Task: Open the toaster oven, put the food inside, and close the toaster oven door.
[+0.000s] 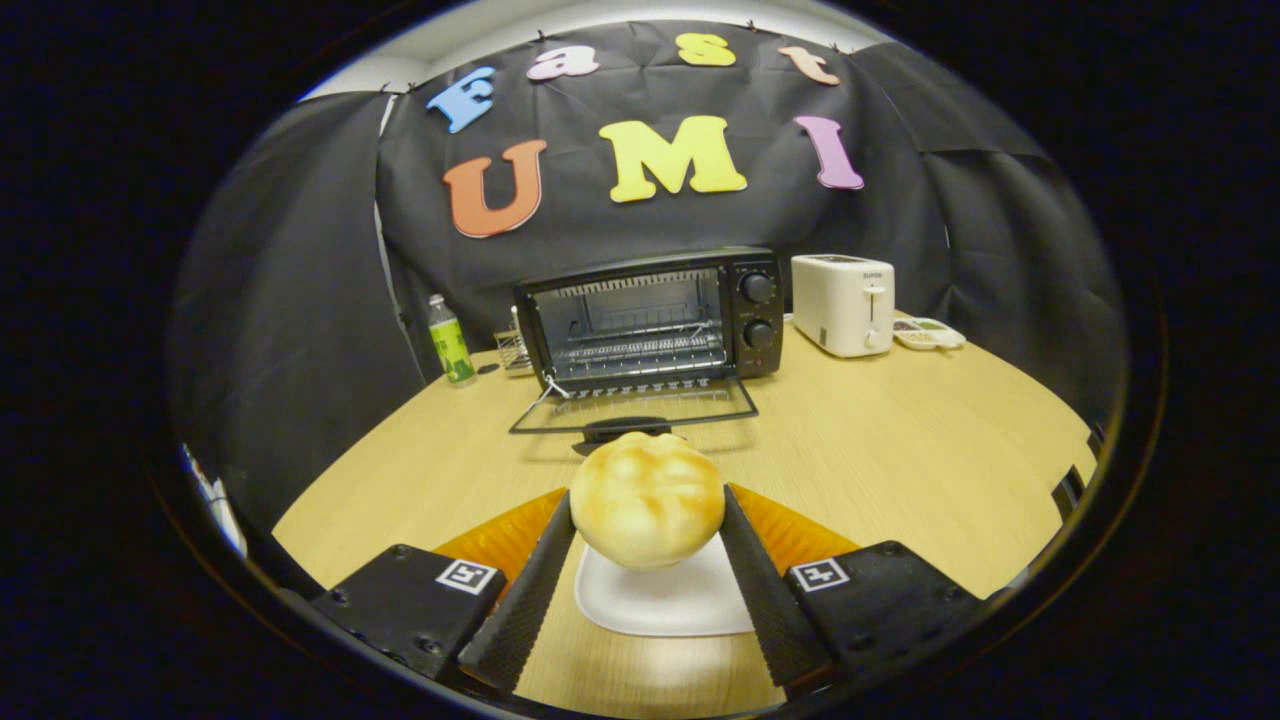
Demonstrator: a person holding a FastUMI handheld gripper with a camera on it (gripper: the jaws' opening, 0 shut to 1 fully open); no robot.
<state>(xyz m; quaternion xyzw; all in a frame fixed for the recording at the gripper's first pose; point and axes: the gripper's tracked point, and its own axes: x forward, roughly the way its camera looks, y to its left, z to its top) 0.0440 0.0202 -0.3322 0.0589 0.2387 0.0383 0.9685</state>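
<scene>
Tool (647,505) level, clamped on bun (646,498) above white plate (662,600), facing open toaster oven (650,322)

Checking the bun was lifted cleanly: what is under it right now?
Under the bun, held between the gripper fingers, lies a white plate on the wooden table. The bun hides the plate's far edge.

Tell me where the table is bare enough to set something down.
The tongs are shut on the bun, above the white plate. The widest bare table lies right of the open oven door, in front of the toaster. Another patch runs left of the door, below the bottle. The back edge is crowded: bottle, small rack, toaster oven, toaster, snack dish.
</scene>
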